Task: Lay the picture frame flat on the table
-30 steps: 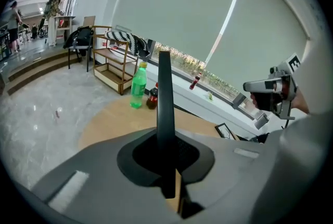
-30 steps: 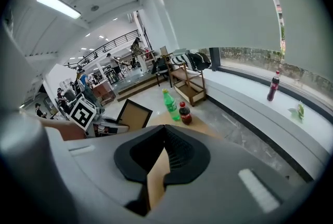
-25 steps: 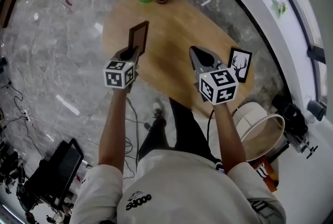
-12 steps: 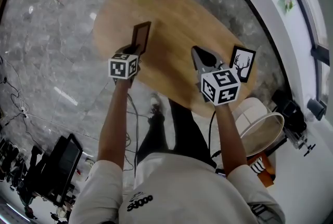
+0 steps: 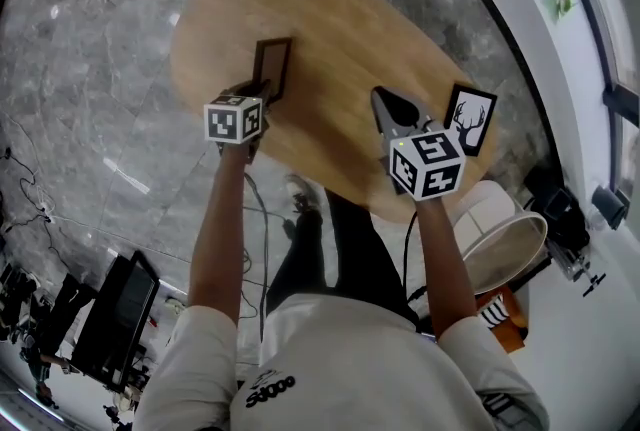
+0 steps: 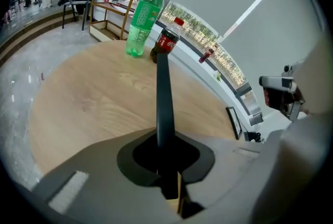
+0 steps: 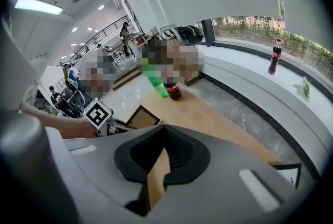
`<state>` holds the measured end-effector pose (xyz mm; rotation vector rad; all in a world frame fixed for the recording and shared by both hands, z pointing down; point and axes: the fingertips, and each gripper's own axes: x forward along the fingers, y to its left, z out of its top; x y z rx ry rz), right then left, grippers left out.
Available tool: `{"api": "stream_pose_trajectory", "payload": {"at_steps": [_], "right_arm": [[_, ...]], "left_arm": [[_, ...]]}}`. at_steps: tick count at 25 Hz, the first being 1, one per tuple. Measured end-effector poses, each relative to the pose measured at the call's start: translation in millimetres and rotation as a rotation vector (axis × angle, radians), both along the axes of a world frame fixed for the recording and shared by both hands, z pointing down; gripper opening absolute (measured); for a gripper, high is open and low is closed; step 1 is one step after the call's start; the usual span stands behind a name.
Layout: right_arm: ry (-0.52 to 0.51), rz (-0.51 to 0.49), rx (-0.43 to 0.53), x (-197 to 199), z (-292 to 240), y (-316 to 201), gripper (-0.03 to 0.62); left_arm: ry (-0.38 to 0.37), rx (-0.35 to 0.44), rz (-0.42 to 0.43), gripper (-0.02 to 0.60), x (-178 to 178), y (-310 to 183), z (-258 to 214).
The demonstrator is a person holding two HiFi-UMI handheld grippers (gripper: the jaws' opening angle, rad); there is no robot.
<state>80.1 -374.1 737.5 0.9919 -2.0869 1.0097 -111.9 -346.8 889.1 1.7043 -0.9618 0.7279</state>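
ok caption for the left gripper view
Left gripper shut on the picture frame, seen edge-on; green bottle and cola bottle beyond on the table.

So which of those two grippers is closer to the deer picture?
Right. The right gripper sits just left of the deer picture, not touching it. The left gripper is farther left across the table, clamped on the brown frame.

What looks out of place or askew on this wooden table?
The brown picture frame is up on edge, clamped in the left hand-held gripper, not lying flat. Nothing looks spilled or broken.
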Motion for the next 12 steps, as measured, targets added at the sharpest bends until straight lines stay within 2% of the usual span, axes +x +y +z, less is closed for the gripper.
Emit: {"api": "stream_pose_trajectory", "payload": {"at_steps": [5,8,12], "right_arm": [[0.000,-0.016,-0.013,-7,9,2,0.003],[-0.004,-0.027,-0.022,-11,13,7,0.003],[-0.005,-0.039,-0.030,-14,16,8,0.003]], "left_arm": [[0.051,-0.004,-0.008,0.023,6,-3,6],[0.029,0.031,0.019,0.051,7,-4,10],[0.007,0.034,0.020,0.092,4,-3,18]]}}
